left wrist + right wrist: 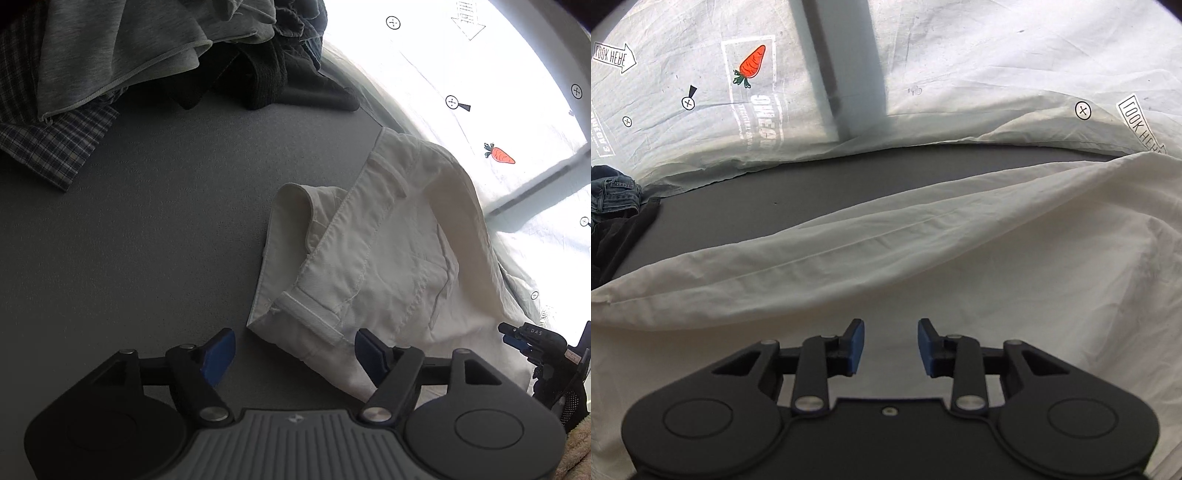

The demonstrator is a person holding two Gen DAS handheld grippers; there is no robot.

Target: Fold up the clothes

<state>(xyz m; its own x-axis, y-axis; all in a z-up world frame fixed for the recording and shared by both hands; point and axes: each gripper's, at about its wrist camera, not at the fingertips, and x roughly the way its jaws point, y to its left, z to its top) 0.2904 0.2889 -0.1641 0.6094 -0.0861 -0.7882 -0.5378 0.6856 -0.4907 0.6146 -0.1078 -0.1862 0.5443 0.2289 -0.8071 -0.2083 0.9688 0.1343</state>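
Your left tongs point(295, 354) are standing wide open over the white trousers point(373, 266), whose waistband corner is lying between the blue pads, unpinched. Your right tongs point(891, 347) are hovering partly open, gripping nothing, above the trousers' leg point(923, 258) spread on the grey desk point(812, 177). Beyond your left tongs, other clothes point(118, 62) are lying piled.

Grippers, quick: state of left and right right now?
Left gripper: open, jaws straddling the white trousers' waistband corner, not pinching it.
Right gripper: open, holding nothing, above white cloth.
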